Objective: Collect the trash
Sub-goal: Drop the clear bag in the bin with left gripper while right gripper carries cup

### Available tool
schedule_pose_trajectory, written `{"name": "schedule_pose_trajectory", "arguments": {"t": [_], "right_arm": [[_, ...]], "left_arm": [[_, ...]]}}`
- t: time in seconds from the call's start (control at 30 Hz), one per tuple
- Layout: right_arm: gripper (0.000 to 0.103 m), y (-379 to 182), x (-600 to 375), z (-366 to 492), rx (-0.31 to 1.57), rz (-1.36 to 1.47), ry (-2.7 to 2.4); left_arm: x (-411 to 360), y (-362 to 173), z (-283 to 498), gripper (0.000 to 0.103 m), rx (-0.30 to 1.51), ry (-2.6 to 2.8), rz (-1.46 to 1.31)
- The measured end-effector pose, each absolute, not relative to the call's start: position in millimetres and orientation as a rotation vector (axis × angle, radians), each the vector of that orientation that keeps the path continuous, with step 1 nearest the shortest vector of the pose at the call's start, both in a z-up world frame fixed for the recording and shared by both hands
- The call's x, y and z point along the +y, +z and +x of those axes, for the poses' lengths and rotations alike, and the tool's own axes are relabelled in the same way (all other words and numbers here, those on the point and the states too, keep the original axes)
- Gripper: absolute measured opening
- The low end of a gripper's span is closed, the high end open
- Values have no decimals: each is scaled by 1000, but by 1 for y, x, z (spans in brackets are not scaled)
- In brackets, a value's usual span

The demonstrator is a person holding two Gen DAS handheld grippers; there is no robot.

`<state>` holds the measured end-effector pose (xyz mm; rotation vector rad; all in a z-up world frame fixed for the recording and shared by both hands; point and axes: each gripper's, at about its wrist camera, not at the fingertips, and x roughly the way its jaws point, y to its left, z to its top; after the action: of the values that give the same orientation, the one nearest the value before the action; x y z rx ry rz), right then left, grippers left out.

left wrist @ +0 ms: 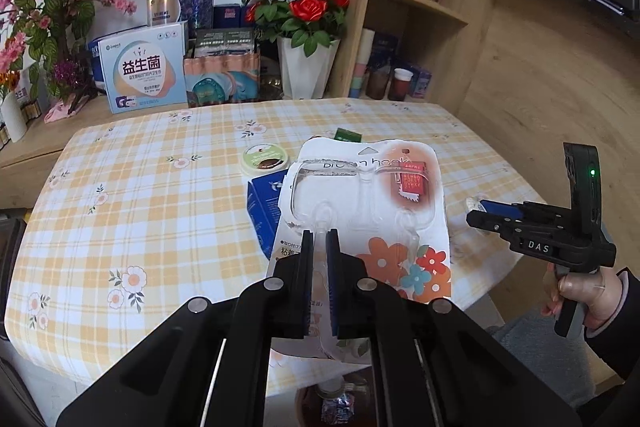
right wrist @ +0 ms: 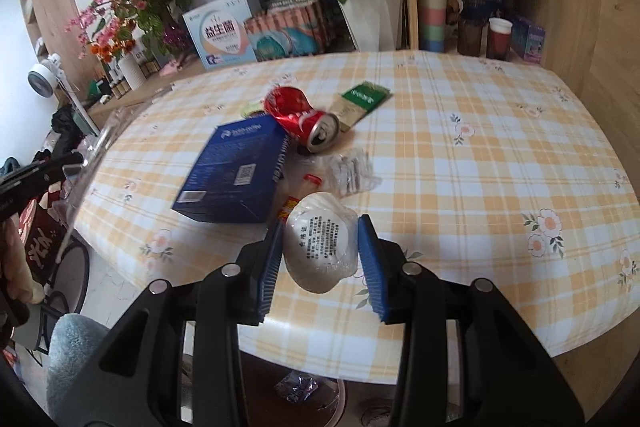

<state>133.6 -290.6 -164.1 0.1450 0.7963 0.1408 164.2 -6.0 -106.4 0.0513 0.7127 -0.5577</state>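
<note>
Risk — left gripper (left wrist: 320, 247) pinches hook packaging (left wrist: 362, 211) thinly; right gripper (right wrist: 320, 243) clamps wrapped bowl (right wrist: 322, 247) — I'd fear slips.

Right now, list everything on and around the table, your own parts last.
hook blister pack: one, clear and white with flowers, clamped in left tool.
wrapped white mask: one, between right tool's pads.
blue box: one, table centre.
crushed cola can: one, red, behind the box.
green packet: one, right of the can.
round lid: one, green and cream, far side.
clear wrapper: one, crumpled, beside the box.
rose pot: one, red flowers, white vase, behind table.
left tool: shut.
right tool: gripping.
</note>
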Motion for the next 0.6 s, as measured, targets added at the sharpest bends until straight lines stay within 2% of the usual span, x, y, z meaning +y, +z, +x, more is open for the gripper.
{"name": "schedule_pose_trajectory", "arguments": {"t": [0.27,0.6], "right_arm": [[40,-125,-293,90,705,155,148],[40,-96,-291,45,635,161,153]], "left_arm": [[-11,-94,95,7,675,-592,54],[-10,-111,32,7,722,-597,38]]}}
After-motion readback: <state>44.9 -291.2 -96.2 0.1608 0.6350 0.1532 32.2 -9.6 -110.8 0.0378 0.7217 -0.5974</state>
